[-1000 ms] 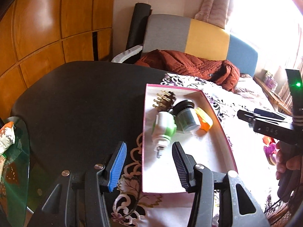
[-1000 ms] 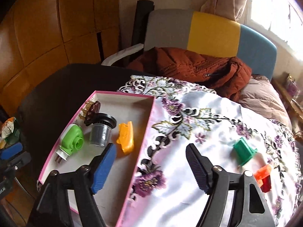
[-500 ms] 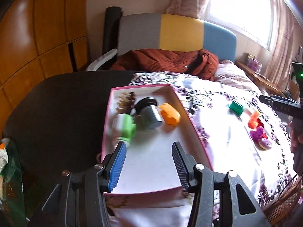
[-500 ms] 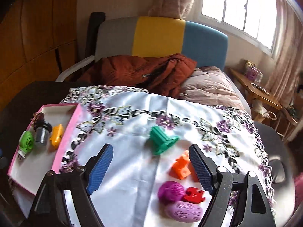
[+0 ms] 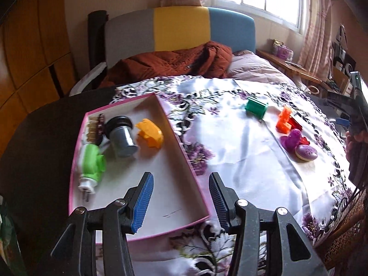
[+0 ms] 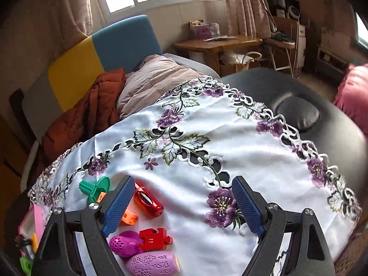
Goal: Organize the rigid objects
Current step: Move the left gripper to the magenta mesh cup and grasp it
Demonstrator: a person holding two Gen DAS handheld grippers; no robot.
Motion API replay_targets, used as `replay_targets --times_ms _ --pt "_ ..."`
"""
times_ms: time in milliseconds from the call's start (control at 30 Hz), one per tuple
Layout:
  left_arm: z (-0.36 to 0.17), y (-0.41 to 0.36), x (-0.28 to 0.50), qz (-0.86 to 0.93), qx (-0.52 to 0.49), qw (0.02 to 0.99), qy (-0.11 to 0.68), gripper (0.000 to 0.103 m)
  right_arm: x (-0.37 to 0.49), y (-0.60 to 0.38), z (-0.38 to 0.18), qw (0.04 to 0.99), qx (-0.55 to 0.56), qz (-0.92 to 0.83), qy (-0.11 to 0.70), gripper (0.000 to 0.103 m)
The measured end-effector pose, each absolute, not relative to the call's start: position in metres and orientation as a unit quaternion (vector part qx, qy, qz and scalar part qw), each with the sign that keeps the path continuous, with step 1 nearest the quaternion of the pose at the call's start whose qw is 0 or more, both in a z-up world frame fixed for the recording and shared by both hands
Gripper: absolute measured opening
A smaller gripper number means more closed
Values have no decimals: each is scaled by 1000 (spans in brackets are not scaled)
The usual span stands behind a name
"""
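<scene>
My left gripper (image 5: 181, 197) and right gripper (image 6: 182, 205) look alike: black plastic frames with triangular cut-outs, silver screw heads at the pivots, and blue ribbed pads (image 6: 118, 207) lining the fingers, which taper towards their tips.

The right gripper (image 6: 182, 204) now hangs over the white embroidered floral tablecloth (image 6: 230, 151), well away from the pink-rimmed cardboard box (image 5: 184, 147) it faced a second ago. Its jaws have just been opening, with nothing between them. The left gripper (image 5: 181, 201) now straddles that box's right wall rather than its left edge.
</scene>
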State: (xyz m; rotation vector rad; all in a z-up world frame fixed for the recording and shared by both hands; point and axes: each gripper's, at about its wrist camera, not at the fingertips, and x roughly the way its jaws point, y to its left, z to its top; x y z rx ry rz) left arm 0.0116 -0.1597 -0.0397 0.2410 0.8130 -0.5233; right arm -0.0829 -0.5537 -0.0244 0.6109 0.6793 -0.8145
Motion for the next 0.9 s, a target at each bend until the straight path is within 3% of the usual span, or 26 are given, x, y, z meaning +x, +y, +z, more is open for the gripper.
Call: replay_targets --times_ms 900 --pt "-60 -355 10 -451 126 778 418 51 -94 -572 -43 783 361 -385 329 88"
